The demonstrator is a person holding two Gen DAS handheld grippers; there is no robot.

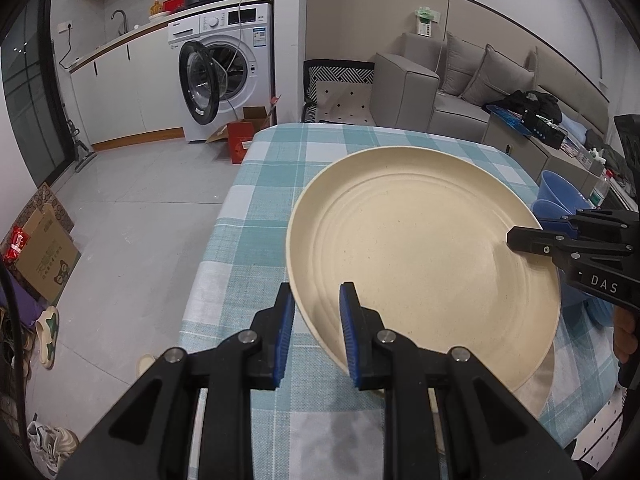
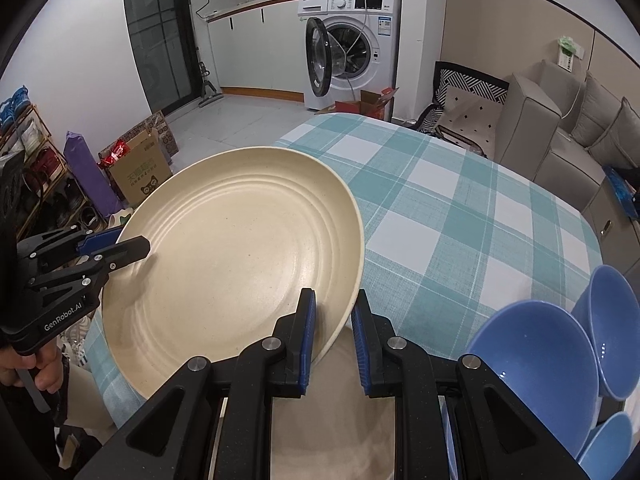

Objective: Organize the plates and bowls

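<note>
Both grippers pinch cream plate (image 1: 420, 248) rim, aloft.

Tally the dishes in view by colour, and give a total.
Cream plate: 1
Blue bowls: 3, going by the right wrist view
Total: 4

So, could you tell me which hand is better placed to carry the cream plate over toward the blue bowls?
Probably the right. Both grippers clamp the cream plate on opposite rims, but the right gripper sits beside the blue bowls, while the left gripper holds the far rim near the table's edge.
</note>
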